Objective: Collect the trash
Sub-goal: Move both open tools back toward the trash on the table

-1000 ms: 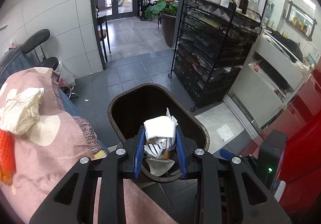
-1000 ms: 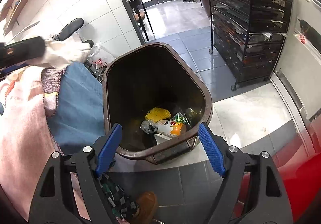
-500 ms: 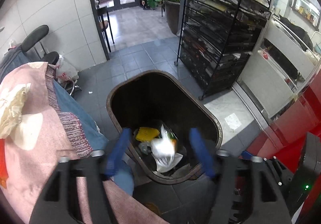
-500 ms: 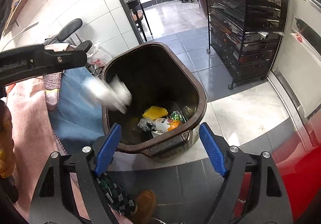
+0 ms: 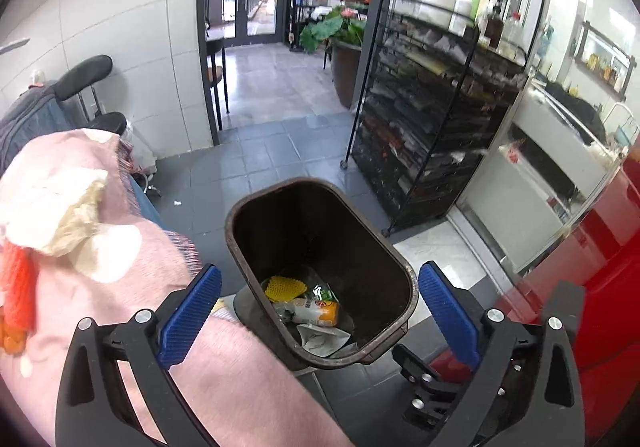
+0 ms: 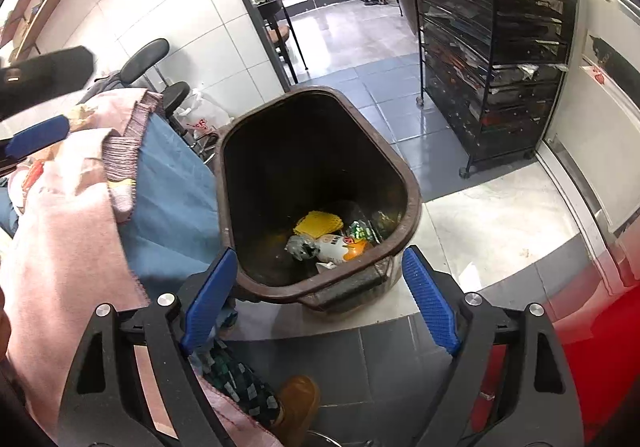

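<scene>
A brown trash bin stands on the floor below both grippers. Inside lie a yellow mesh, an orange-and-white wrapper and white paper. My left gripper hovers over the bin's near side; its jaws are opening and nothing is between them. My right gripper hangs open and empty over the near rim of the bin, where the wrapper also shows. A crumpled tissue and an orange piece rest on the pink cloth at the left.
A black wire rack stands right of the bin, a red surface nearer right. A black chair is by the tiled wall. A potted plant stands near glass doors. A person's brown shoe is below.
The left gripper let go of the crumpled white paper, which dropped into the bin, and its jaws spread wide as it pulled back a little. The right gripper stayed put.
</scene>
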`<state>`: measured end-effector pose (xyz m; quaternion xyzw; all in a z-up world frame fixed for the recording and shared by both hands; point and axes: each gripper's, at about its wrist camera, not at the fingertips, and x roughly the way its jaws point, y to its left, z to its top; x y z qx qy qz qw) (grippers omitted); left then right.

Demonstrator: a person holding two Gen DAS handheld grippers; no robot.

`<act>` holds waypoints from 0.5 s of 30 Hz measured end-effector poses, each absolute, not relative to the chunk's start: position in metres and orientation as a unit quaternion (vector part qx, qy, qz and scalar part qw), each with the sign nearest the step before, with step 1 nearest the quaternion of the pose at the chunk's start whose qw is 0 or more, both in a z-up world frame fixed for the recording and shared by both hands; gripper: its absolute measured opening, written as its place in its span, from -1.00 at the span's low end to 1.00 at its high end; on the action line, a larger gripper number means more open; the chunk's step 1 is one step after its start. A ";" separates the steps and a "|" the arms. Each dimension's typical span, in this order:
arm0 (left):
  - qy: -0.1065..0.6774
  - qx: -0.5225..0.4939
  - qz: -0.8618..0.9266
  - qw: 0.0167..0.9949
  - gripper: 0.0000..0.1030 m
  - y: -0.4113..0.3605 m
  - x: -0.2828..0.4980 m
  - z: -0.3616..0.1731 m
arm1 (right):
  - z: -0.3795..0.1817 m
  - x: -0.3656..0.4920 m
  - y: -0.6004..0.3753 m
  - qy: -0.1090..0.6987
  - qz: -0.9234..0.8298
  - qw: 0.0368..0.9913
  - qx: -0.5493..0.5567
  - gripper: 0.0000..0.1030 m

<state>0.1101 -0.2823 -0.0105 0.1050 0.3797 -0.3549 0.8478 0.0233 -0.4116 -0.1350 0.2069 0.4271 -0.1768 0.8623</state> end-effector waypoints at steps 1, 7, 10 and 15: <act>0.375 0.106 -0.355 0.850 0.88 -0.280 0.107 -0.008 | -0.133 0.025 -0.409 0.427 -0.174 0.864 0.204 0.63; 0.348 0.106 -0.354 0.862 0.88 -0.250 0.089 0.010 | -0.118 0.035 -0.392 0.417 -0.155 0.874 0.194 0.63; 0.338 0.099 -0.354 0.867 0.88 -0.233 0.084 0.017 | -0.110 0.041 -0.382 0.412 -0.143 0.880 0.189 0.63; 0.324 0.089 -0.340 0.879 0.88 -0.206 0.077 0.022 | -0.096 0.051 -0.363 0.402 -0.120 0.891 0.176 0.63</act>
